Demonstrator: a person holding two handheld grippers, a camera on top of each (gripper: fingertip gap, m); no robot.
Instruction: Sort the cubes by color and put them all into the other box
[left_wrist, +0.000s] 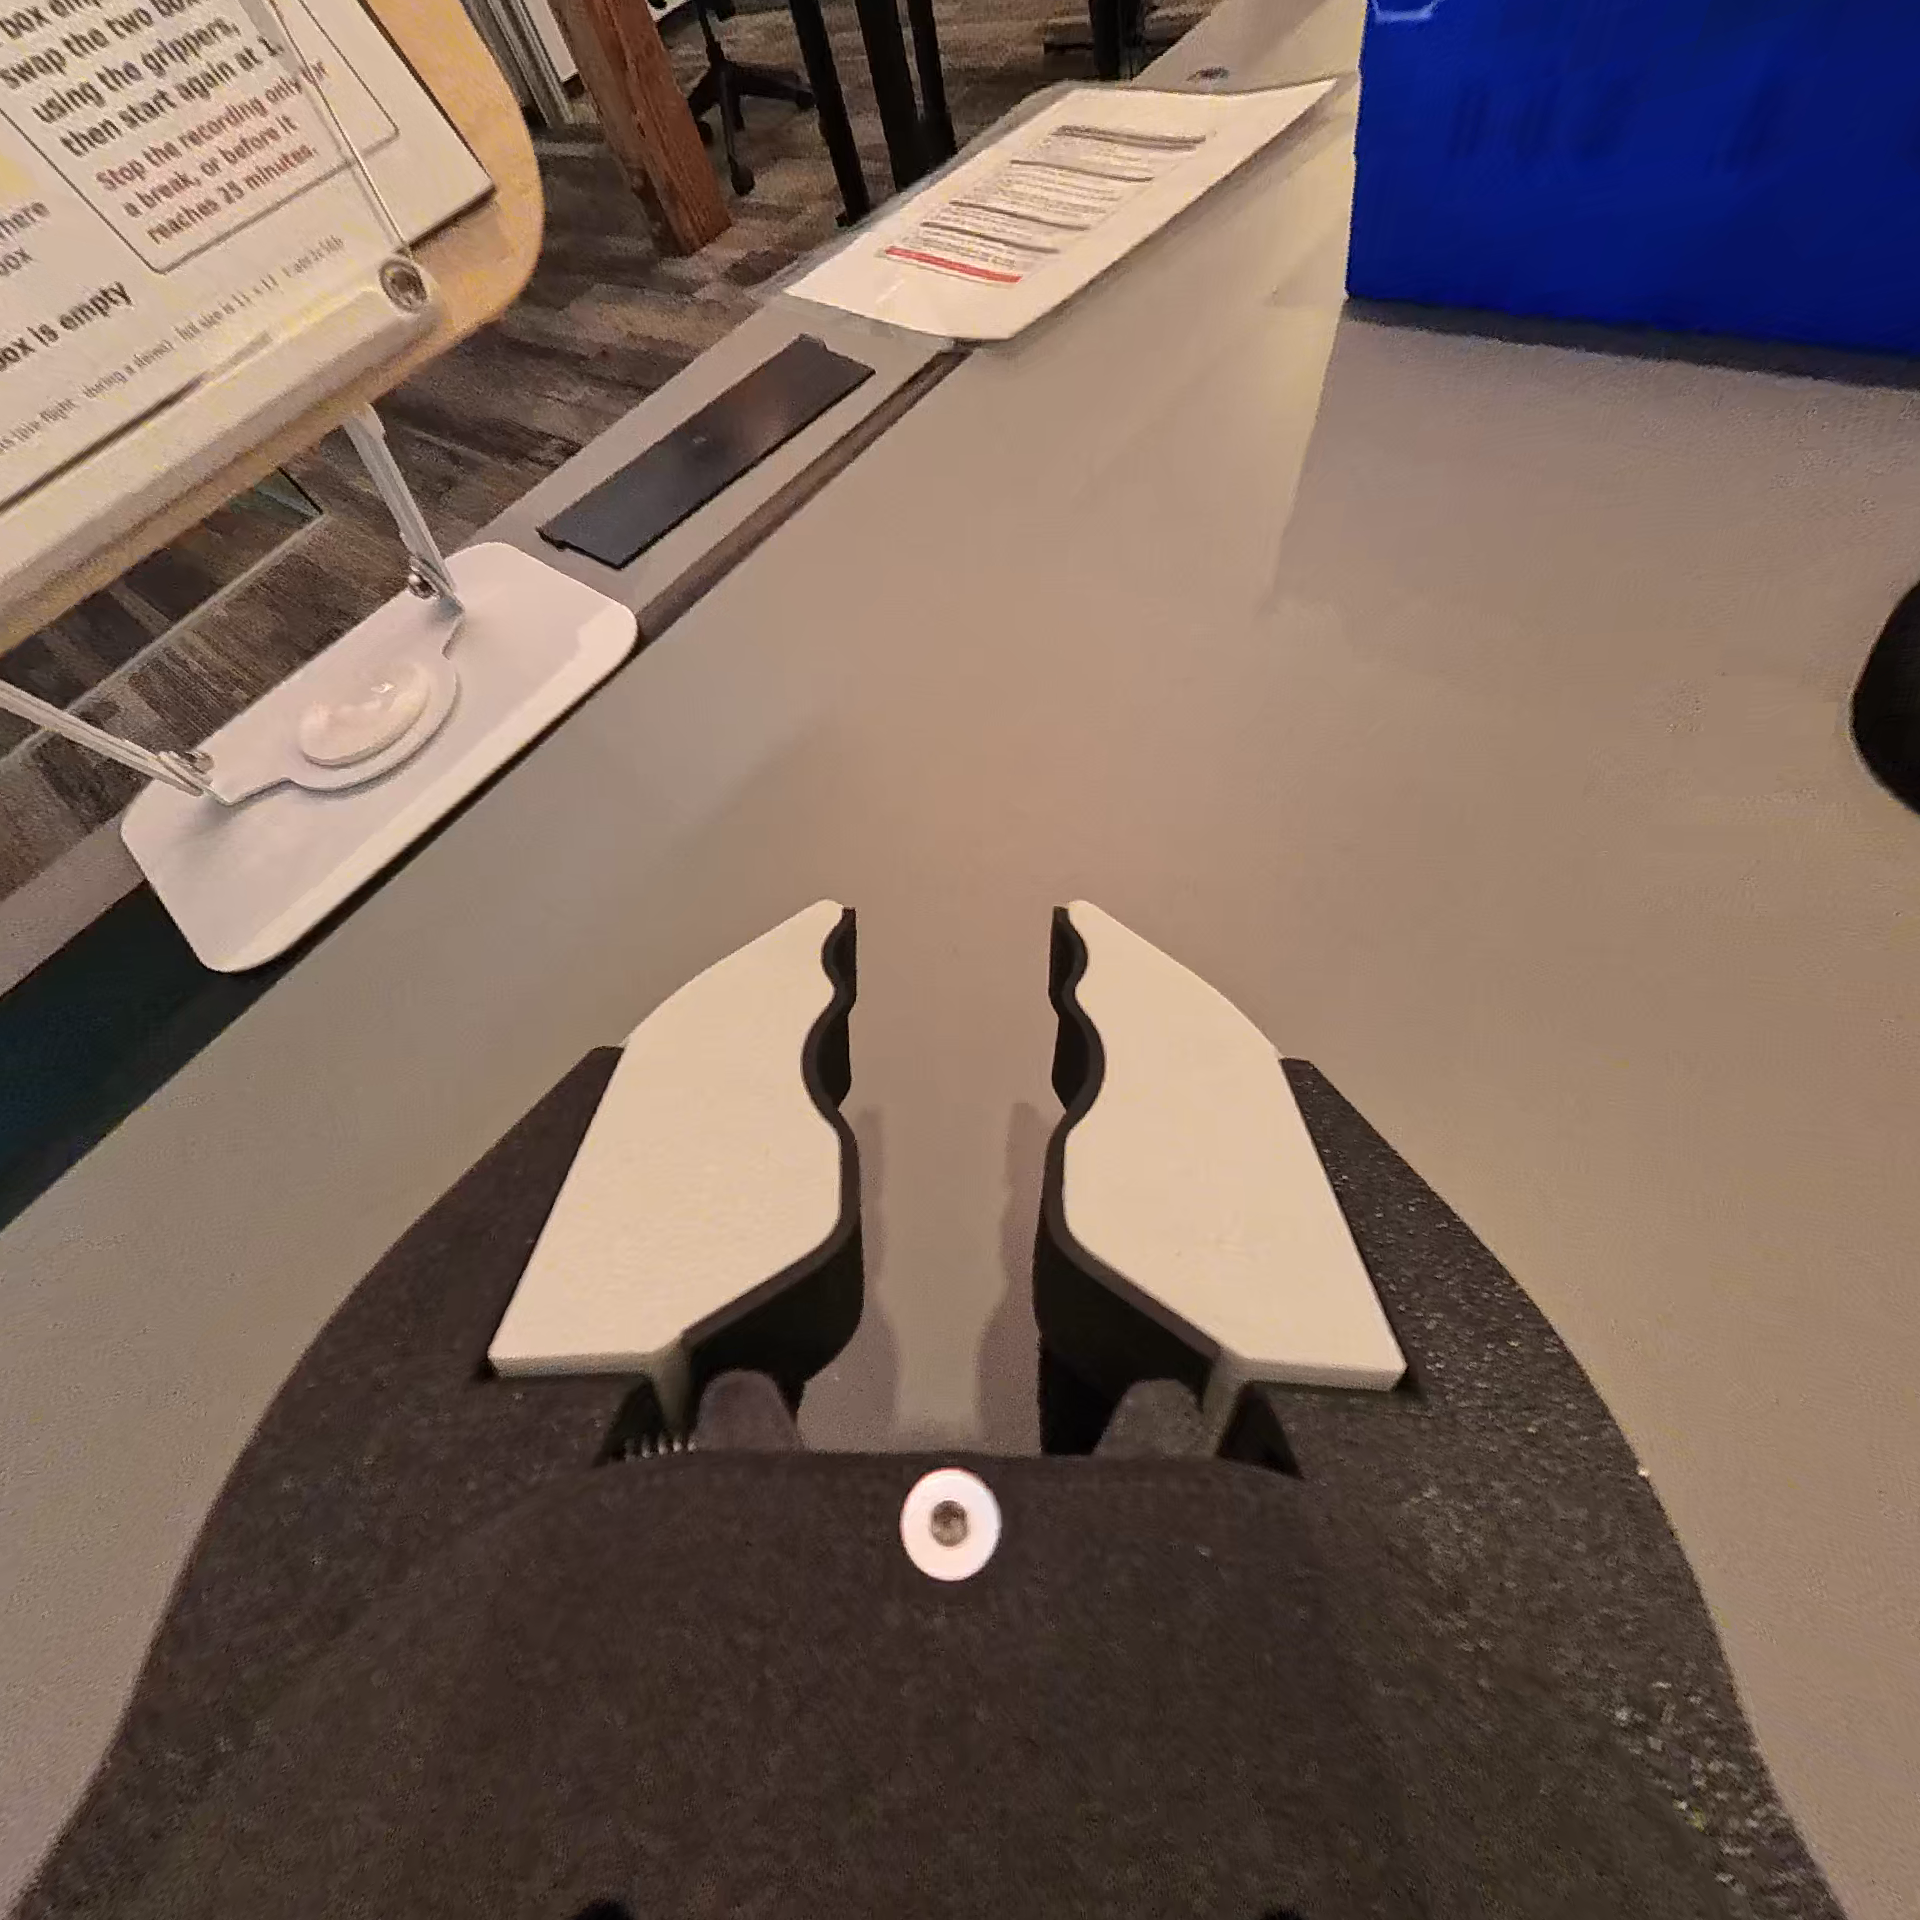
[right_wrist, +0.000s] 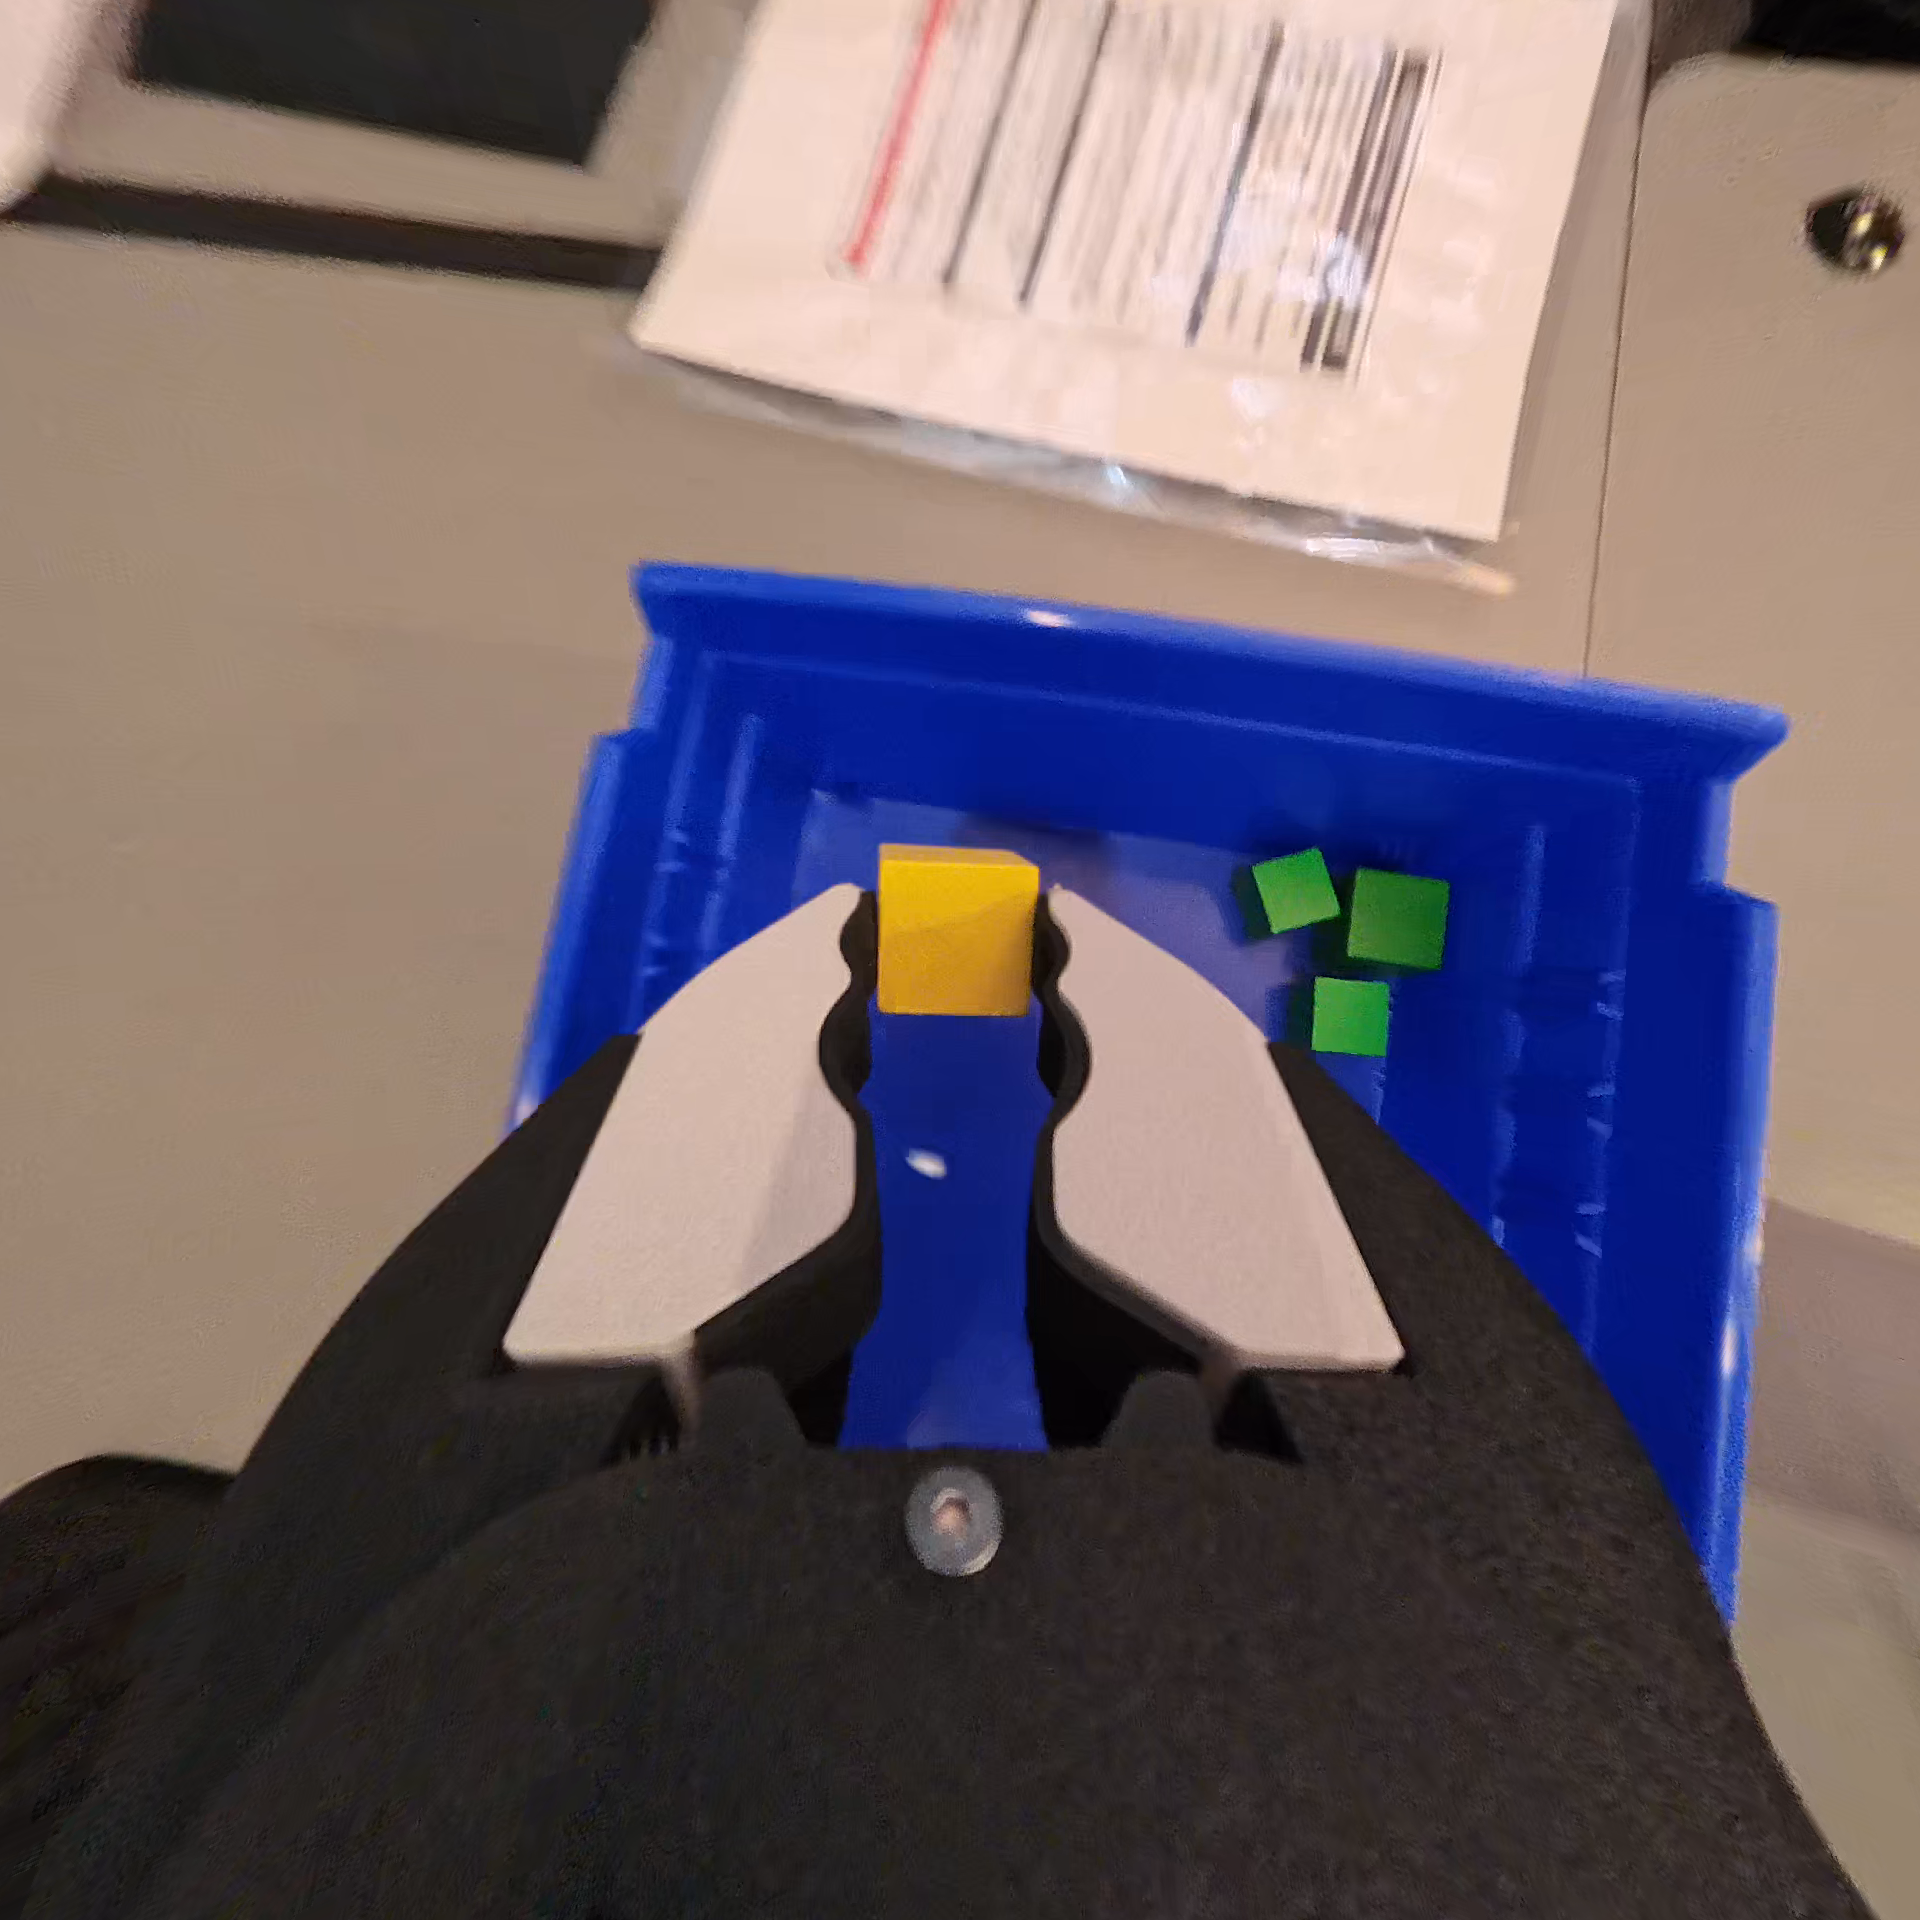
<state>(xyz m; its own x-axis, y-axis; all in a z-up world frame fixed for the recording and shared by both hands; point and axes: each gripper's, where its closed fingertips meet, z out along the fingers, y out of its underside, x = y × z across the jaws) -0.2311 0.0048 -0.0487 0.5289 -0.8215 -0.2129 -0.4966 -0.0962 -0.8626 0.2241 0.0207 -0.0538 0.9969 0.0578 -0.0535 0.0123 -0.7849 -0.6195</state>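
Right gripper (right_wrist: 954, 914), black body with pale flat fingers, pinches a small yellow wooden-looking cube (right_wrist: 956, 928) at the fingertips. It hangs over the open blue plastic box (right_wrist: 1195, 649), above the left part of the box floor. Cannot tell whether the cube already touches the floor; the view is somewhat motion-blurred.

Three small green cubes (right_wrist: 1351, 935) lie loosely grouped on the box floor toward 3 o'clock from the yellow one, well apart from it. No other yellow cube is visible inside.

Left gripper (left_wrist: 954, 920) hovers over bare grey tabletop (left_wrist: 1455, 935), fingers spread with nothing between them. A blue box wall shows at 1 o'clock in its view; a white document stand (left_wrist: 374, 748) sits at 10 o'clock.

A sleeved white printed sheet (right_wrist: 1122, 260) lies on the table at 12 o'clock beyond the box.

Step in hand, as judged: setting down the yellow cube to start its own colour group.

To do it well:
- keep to the left side, clear of the greens
- lower close to the floor before releasing, so the cube doesn't bounce or roll toward 3 o'clock
- part the fingers slowly, then lift straight up
- mind the left wall: little room at 9 o'clock
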